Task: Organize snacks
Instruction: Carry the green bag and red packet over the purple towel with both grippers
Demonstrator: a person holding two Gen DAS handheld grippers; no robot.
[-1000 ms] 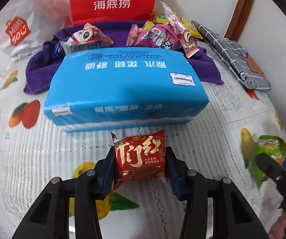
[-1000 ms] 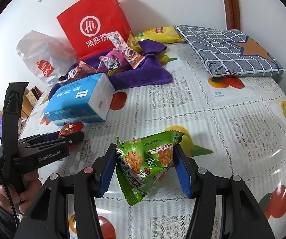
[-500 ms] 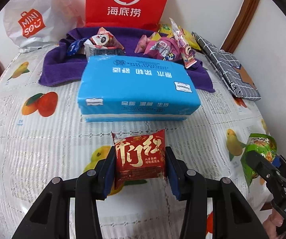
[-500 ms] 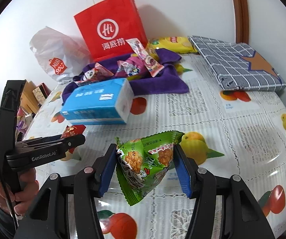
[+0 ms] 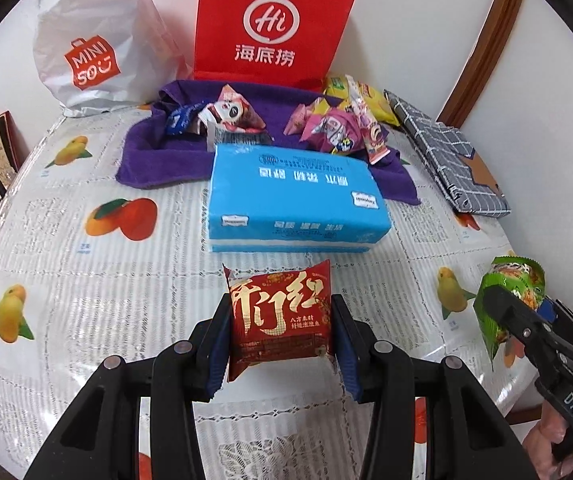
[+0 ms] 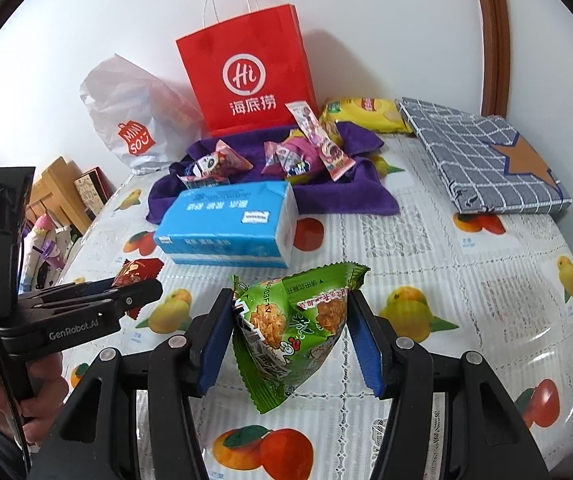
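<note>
My left gripper (image 5: 280, 332) is shut on a red snack packet (image 5: 280, 316) with gold writing, held above the table in front of the blue tissue pack (image 5: 294, 200). My right gripper (image 6: 290, 332) is shut on a green snack packet (image 6: 292, 320), also held above the table. The green packet shows at the right in the left wrist view (image 5: 510, 296), and the red packet at the left in the right wrist view (image 6: 136, 274). Several more snacks (image 5: 330, 130) lie on a purple towel (image 5: 150, 160) behind the tissue pack.
A red paper bag (image 5: 270, 24) and a white plastic bag (image 5: 90, 52) stand against the back wall. A yellow chip bag (image 6: 362, 114) and a folded grey checked cloth (image 6: 482, 156) lie at the back right. The table carries a fruit-print cover (image 5: 86, 264).
Both grippers have drawn back from the tissue pack and risen, each keeping its packet. The tissue pack and bags look farther away now.
</note>
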